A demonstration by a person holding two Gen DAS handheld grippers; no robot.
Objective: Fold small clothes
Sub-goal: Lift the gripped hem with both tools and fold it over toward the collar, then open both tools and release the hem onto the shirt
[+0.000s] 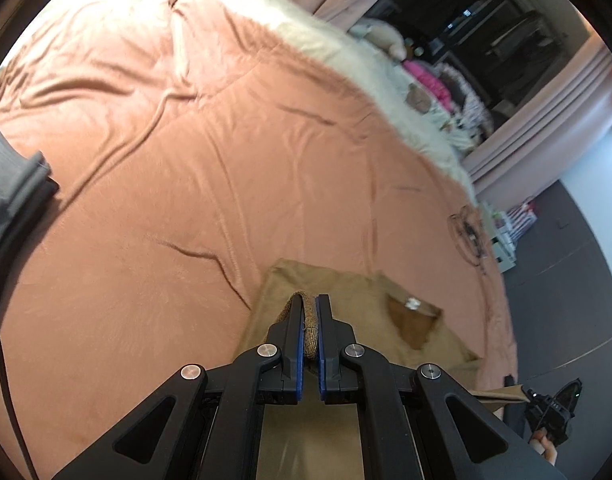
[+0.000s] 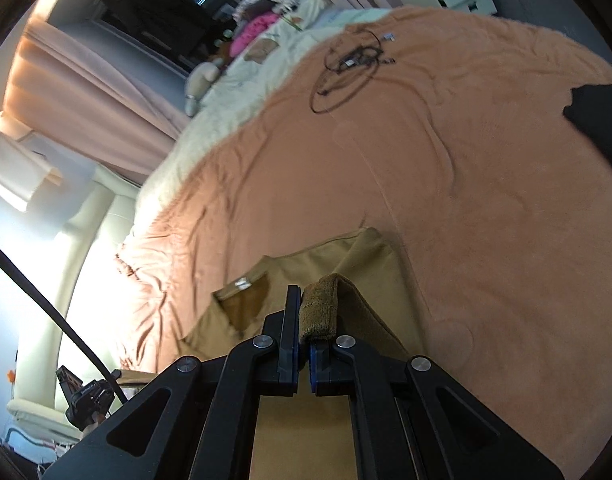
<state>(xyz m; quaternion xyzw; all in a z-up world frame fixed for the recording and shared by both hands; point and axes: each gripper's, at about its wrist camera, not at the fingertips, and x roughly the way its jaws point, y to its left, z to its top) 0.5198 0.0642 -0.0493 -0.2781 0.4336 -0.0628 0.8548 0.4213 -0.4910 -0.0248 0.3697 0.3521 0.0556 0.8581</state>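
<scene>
Ahead of both grippers on the pink bedspread [image 1: 186, 168], the tan shirt [image 1: 346, 292] lies collar-end forward, its ribbed hem pinched shut in the left gripper [image 1: 309, 320] and right gripper [image 2: 306, 320], side by side.

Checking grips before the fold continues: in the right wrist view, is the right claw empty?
No, the right claw is shut on the ribbed edge of the tan garment, which drapes from its blue pads over the bedspread.
</scene>
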